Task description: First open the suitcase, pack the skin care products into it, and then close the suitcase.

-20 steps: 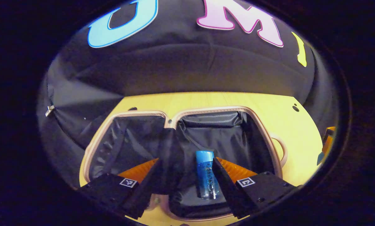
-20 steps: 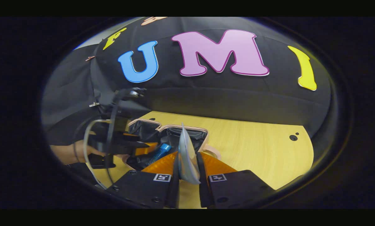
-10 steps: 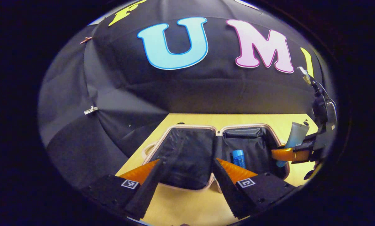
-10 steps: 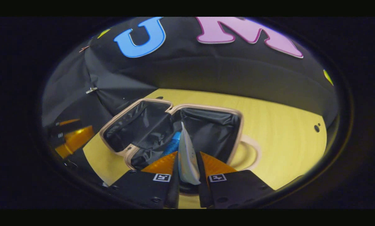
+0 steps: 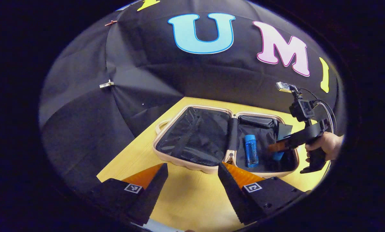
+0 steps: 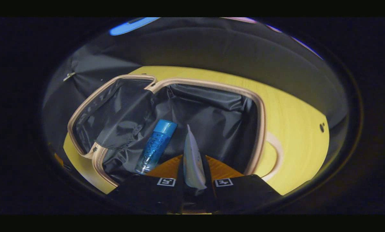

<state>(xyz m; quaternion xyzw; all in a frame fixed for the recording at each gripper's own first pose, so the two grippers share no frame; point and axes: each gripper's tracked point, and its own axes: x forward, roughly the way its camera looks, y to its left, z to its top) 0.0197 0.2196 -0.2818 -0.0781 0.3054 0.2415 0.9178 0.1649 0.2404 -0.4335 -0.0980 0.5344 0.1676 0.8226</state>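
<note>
**Now packing: second product going into the open case**

Splayed flat on the pale wooden table (image 5: 192,199), the beige hard-shell suitcase with black lining (image 6: 211,109) is giving both halves easy access. Inside its right half the translucent blue bottle (image 6: 155,146) is lying loose. The right gripper (image 6: 194,167) is pinching a pale flat tube (image 6: 192,161) above that half; the tube's lower end is hidden between the fingers. The left gripper (image 5: 192,180) is hanging spread and empty.

The suitcase (image 5: 192,161) lies open on the wooden table (image 5: 192,196), a blue bottle (image 5: 251,150) in its right half. The left gripper (image 5: 192,180) hangs open near the table's front edge. A hand (image 5: 326,149) holds the right gripper (image 5: 277,147) inside that right half
</note>
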